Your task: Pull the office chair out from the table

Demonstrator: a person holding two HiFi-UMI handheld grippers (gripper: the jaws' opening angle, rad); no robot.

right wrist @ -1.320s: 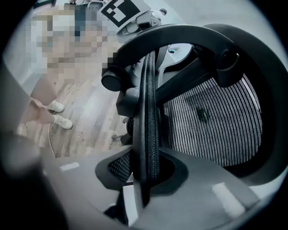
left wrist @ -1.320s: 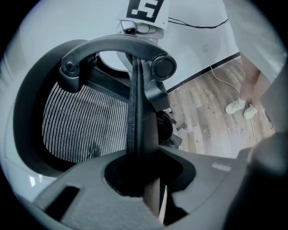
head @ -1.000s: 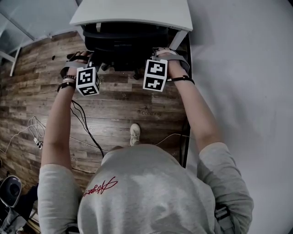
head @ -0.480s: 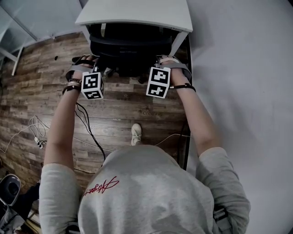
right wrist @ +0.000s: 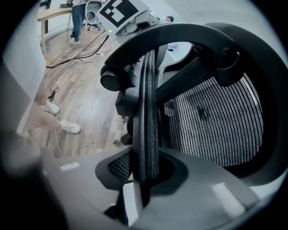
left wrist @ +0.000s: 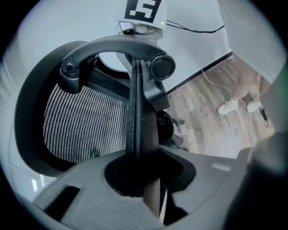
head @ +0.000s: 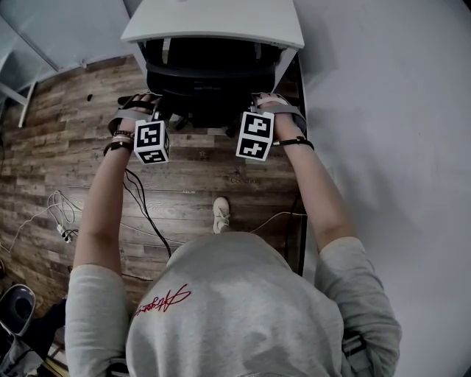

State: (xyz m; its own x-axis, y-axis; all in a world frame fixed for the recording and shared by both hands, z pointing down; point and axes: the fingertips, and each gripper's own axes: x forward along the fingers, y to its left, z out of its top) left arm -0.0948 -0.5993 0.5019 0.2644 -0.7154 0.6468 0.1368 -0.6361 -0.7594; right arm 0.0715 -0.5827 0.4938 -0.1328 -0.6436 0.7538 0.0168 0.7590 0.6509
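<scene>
Wood-plank floor (head: 191,173) carries one white table (head: 221,18). One black office chair (head: 210,74) stands partly under the tabletop, with its mesh backrest protruding toward the person. Compared with one second earlier, the backrest and both grippers sit slightly farther out from the table edge. Two grippers are engaged: the left gripper (left wrist: 141,175) is clamped on the backrest's left rim, jaws narrowly apart, and the right gripper (right wrist: 144,173) grips the right rim the same way.
</scene>
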